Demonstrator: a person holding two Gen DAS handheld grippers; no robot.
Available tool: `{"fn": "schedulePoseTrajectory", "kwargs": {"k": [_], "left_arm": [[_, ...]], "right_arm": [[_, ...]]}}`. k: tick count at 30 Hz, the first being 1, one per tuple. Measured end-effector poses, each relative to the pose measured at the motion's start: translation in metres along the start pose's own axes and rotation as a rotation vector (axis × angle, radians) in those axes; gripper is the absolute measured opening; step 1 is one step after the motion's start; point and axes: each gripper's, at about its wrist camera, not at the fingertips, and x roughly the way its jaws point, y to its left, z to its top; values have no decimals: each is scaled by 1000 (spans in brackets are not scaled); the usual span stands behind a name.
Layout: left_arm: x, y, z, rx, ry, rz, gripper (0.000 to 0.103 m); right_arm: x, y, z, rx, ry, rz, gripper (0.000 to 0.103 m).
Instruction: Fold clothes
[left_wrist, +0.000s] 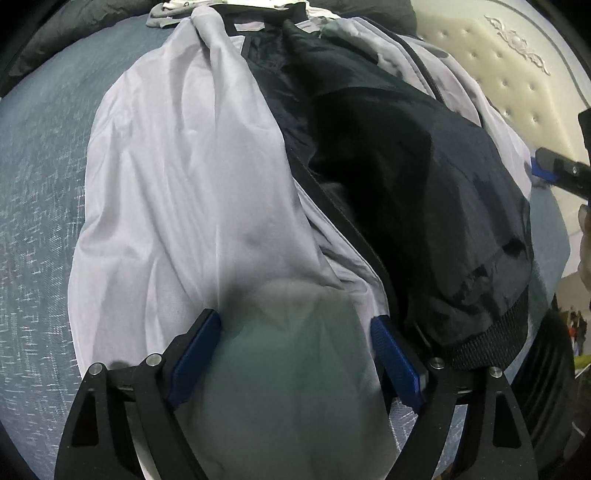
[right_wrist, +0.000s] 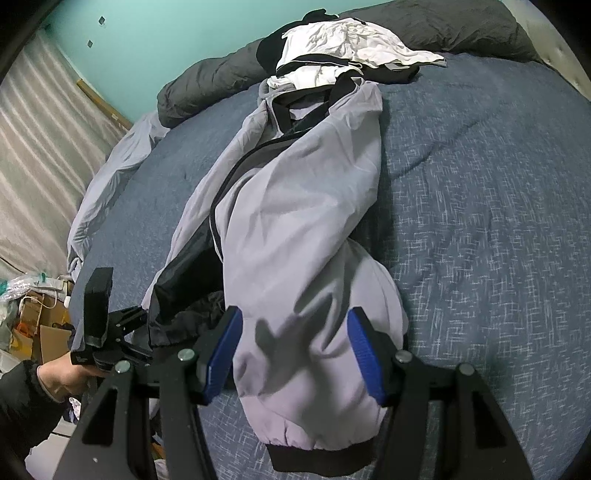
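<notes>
A pale lilac jacket (right_wrist: 295, 221) with a dark lining lies lengthwise on the blue bedspread (right_wrist: 480, 221), its black collar towards the far end, where a heap of white and black clothes (right_wrist: 343, 44) sits just beyond it. In the right wrist view the right gripper (right_wrist: 295, 350) hangs over the near end of the jacket, where a sleeve ends in a black cuff (right_wrist: 314, 461); its blue pads (right_wrist: 364, 354) stand apart on either side of the sleeve cloth without pinching it. In the left wrist view the left gripper (left_wrist: 295, 354) is spread wide over the jacket (left_wrist: 184, 184), lilac fabric lying loose between its fingers, nothing gripped. Beside the lilac part the dark lining (left_wrist: 406, 184) is turned outwards. A grey pillow (right_wrist: 214, 85) lies past the jacket's collar end.
</notes>
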Motion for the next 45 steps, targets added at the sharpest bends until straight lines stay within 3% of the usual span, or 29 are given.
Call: {"fn": "schedulePoseTrajectory", "kwargs": {"k": [17,31,35,40,45], "left_arm": [[0,4,5,-44,0,-39,89],[2,-9,9,-3,11,21,88],[-3,-12,8,15,-1,66,74],[-15,-19,8,33,-18,69,52],[-27,-20,12,51,-9,29,15]], "right_arm": [[-2,0,0,7,-7,5,60],[-3,-1,-1,16,-9,9,60],[-5,-2,-1,21,-11,6,60],[-7,-3,-1,32,-15,6,60],[-11,-2,-1,31,-20,6,60]]}}
